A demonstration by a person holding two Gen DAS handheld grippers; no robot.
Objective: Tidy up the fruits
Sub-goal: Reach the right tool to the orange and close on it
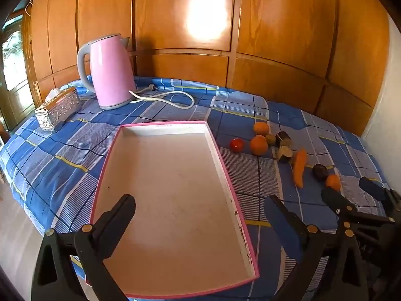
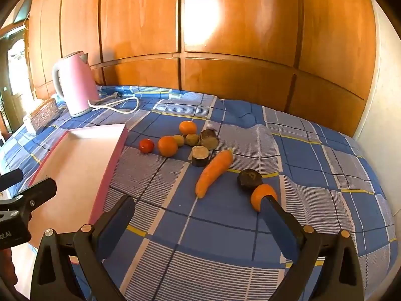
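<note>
A pink-rimmed white tray point(image 1: 226, 175) lies empty on the blue checked cloth; it also shows in the right wrist view point(image 2: 117, 148). To its right lie a red tomato point(image 2: 146, 145), two oranges point(image 2: 168, 146) point(image 2: 188, 128), small green fruits point(image 2: 191, 139), dark cut pieces point(image 2: 200, 156), a carrot point(image 2: 214, 173), a dark round fruit point(image 2: 249, 178) and an orange piece point(image 2: 262, 195). My left gripper point(image 1: 200, 210) is open over the tray's near end. My right gripper point(image 2: 198, 212) is open above the cloth, its right finger just in front of the orange piece.
A pink kettle point(image 1: 110, 71) with a white cord point(image 1: 163, 97) stands at the back left, beside a silver tissue box point(image 1: 59, 110). Wooden panels point(image 1: 225, 25) close off the back. The table edge drops away at the left and near sides.
</note>
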